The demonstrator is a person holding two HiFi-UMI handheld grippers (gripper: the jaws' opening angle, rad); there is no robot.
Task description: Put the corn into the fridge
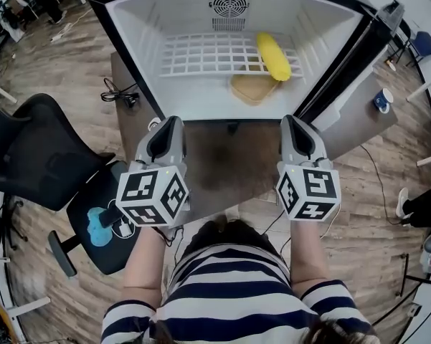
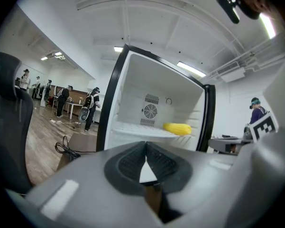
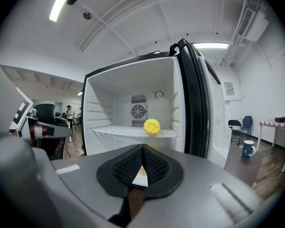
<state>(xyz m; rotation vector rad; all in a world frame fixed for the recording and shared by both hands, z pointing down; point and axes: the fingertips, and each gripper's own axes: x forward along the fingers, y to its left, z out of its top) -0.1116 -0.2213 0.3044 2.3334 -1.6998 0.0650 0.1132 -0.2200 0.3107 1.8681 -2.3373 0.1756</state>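
Observation:
The yellow corn (image 1: 273, 56) lies on the white wire shelf (image 1: 201, 54) inside the open fridge (image 1: 229, 20), toward the shelf's right side. It also shows as the corn (image 2: 177, 128) in the left gripper view and, end on, as the corn (image 3: 151, 126) in the right gripper view. My left gripper (image 1: 165, 122) is held in front of the fridge's lower left, shut with nothing in it. My right gripper (image 1: 294, 120) sits level with it at the lower right, shut and empty too. Both are outside the fridge, well short of the corn.
A tan board (image 1: 252, 88) lies on the fridge floor under the corn. The fridge door (image 1: 348, 63) stands open at the right. A black office chair (image 1: 36, 156) is at the left, a blue mug (image 1: 382, 100) on the table at the right. People stand far back in the room.

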